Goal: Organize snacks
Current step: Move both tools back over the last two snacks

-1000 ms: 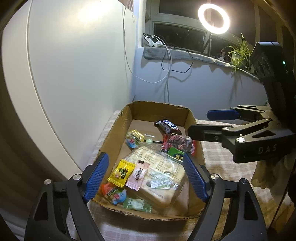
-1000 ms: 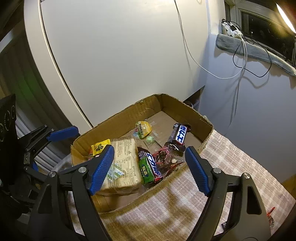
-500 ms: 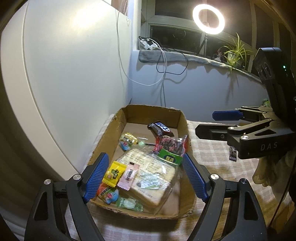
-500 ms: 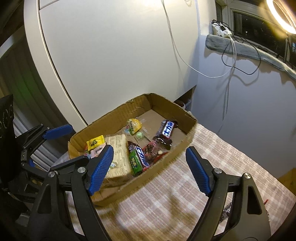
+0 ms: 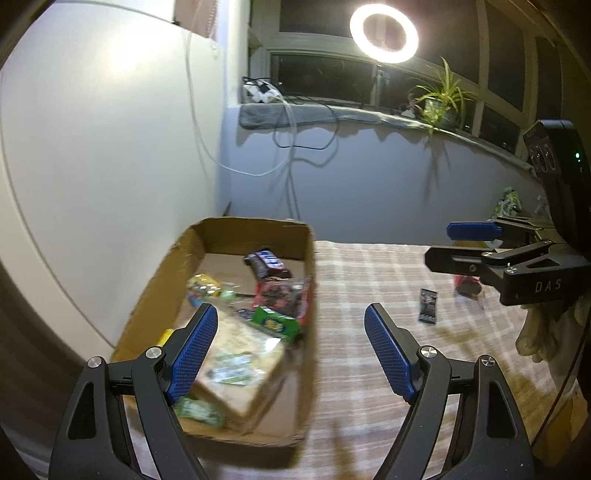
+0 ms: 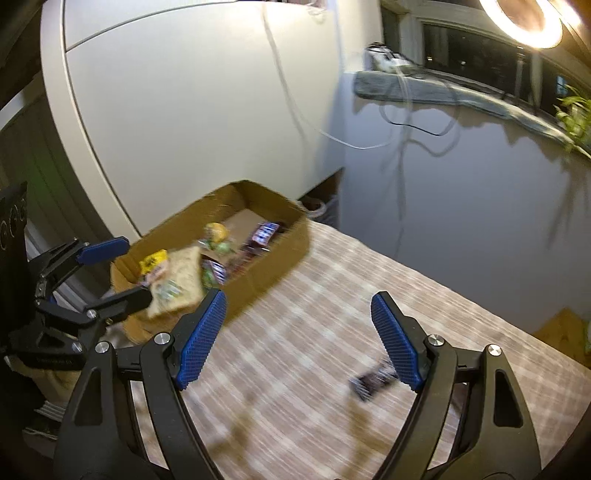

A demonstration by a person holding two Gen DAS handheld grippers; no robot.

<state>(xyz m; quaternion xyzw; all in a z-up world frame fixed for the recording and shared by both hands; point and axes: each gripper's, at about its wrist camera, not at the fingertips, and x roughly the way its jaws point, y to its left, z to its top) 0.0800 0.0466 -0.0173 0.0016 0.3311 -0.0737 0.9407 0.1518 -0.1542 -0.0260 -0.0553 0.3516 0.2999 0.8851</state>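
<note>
A cardboard box (image 5: 308,280) sits at the left of the checked tablecloth (image 5: 369,273). It holds a Snickers bar (image 5: 267,262), a large bread pack (image 5: 240,358), a green pack (image 5: 275,323), a red pack (image 5: 280,295) and small candies. My left gripper (image 5: 290,314) is open over the box's right wall, gripping nothing. My right gripper (image 6: 299,299) hangs open above the cloth, right of the box (image 6: 280,254). A dark snack packet (image 6: 373,380) lies on the cloth beside its right finger. From the left wrist, that packet (image 5: 428,306) and a red packet (image 5: 467,286) lie under the right gripper (image 5: 448,243).
A white curved panel (image 5: 110,147) rises left of the box. Behind the table stands a grey wall with hanging cables (image 5: 295,147), a sill with a plant (image 5: 439,99) and a ring light (image 5: 384,35). A gloved hand (image 5: 535,332) holds the right gripper.
Both views have swung right, so the box has slid left in them. More bare tablecloth and the loose packets have come into sight. Both grippers have stayed open.
</note>
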